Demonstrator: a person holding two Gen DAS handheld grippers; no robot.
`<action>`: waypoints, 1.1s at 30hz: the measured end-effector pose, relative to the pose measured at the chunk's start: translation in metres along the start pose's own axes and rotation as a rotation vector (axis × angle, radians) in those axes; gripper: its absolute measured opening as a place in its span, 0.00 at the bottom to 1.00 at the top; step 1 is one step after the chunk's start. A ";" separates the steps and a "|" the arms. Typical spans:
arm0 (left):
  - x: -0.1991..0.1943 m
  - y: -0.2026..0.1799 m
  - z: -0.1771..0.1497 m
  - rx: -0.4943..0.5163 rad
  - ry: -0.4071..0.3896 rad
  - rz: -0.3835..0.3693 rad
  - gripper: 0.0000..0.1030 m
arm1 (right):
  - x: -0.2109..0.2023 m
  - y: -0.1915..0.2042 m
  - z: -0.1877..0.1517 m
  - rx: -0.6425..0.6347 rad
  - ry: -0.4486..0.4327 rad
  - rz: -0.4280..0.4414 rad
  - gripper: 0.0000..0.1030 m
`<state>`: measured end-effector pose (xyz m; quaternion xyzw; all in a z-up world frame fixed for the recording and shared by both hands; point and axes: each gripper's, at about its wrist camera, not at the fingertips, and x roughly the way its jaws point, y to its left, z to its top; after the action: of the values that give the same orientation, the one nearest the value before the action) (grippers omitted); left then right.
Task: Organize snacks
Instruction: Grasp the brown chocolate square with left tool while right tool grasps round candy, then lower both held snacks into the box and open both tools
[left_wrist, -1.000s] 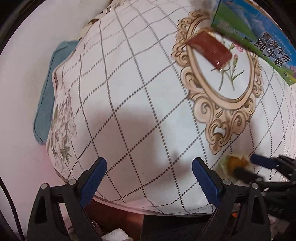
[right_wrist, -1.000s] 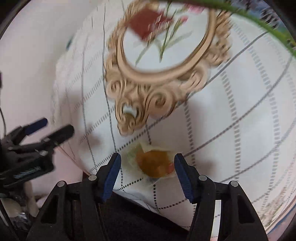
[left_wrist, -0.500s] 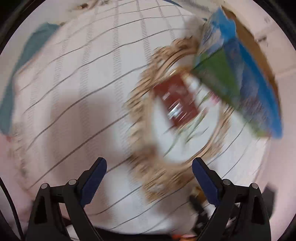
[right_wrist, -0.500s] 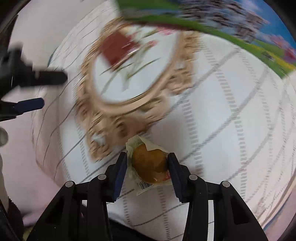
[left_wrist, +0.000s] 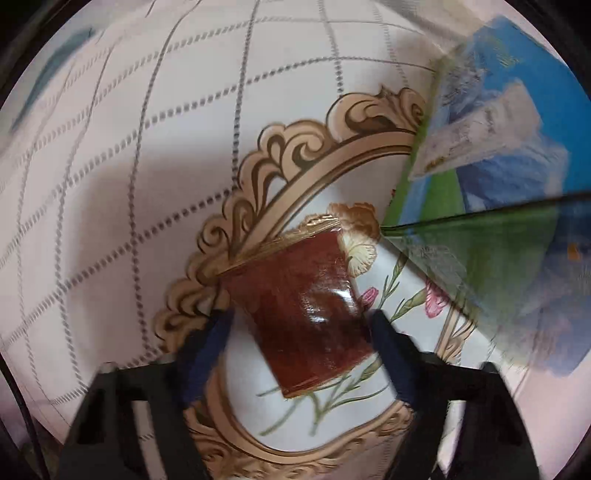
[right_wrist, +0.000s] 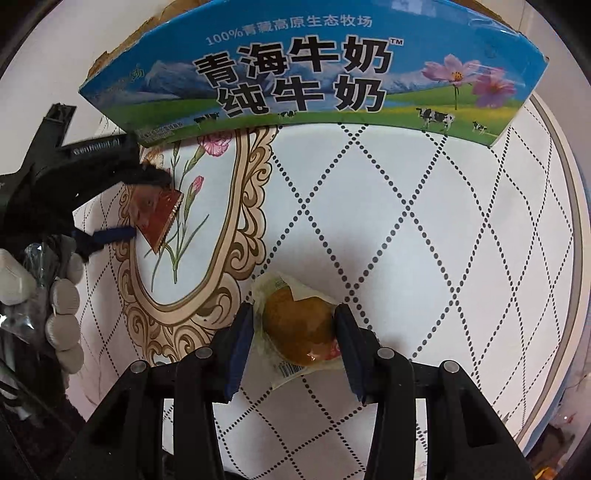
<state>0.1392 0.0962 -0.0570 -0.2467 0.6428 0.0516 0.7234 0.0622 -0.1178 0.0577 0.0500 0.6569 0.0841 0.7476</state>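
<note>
A flat dark-red snack packet (left_wrist: 303, 306) lies on the white patterned tablecloth (left_wrist: 147, 184), inside its gold ornamental frame. My left gripper (left_wrist: 299, 328) points down over it with jaws closing, a blue pad touching each long edge. The right wrist view shows the same packet (right_wrist: 159, 214) between the left gripper's (right_wrist: 146, 206) fingers. My right gripper (right_wrist: 297, 328) is shut on a brown bun in a clear wrapper (right_wrist: 295, 325), held just above the cloth.
A blue and green milk carton box (right_wrist: 295, 74) stands at the far side of the table, its corner (left_wrist: 498, 221) close to the red packet. The round table's rim (right_wrist: 569, 221) curves along the right. A hand's fingers (right_wrist: 62, 314) show at the left.
The left gripper swept across the cloth to the red packet and its jaws narrowed around it. The right gripper shut on the wrapped bun and moved toward the carton with it.
</note>
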 end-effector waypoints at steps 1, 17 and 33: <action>-0.002 -0.001 -0.003 0.043 -0.003 0.014 0.57 | 0.004 0.006 -0.001 0.000 0.007 0.000 0.46; 0.013 -0.002 -0.107 0.402 0.144 0.084 0.63 | 0.045 0.001 -0.040 -0.012 0.109 -0.021 0.48; -0.032 -0.007 -0.117 0.371 0.093 0.063 0.52 | 0.023 0.013 -0.049 -0.012 0.061 0.046 0.47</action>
<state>0.0308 0.0481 -0.0300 -0.0908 0.6813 -0.0565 0.7241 0.0153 -0.1020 0.0310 0.0581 0.6775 0.1067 0.7254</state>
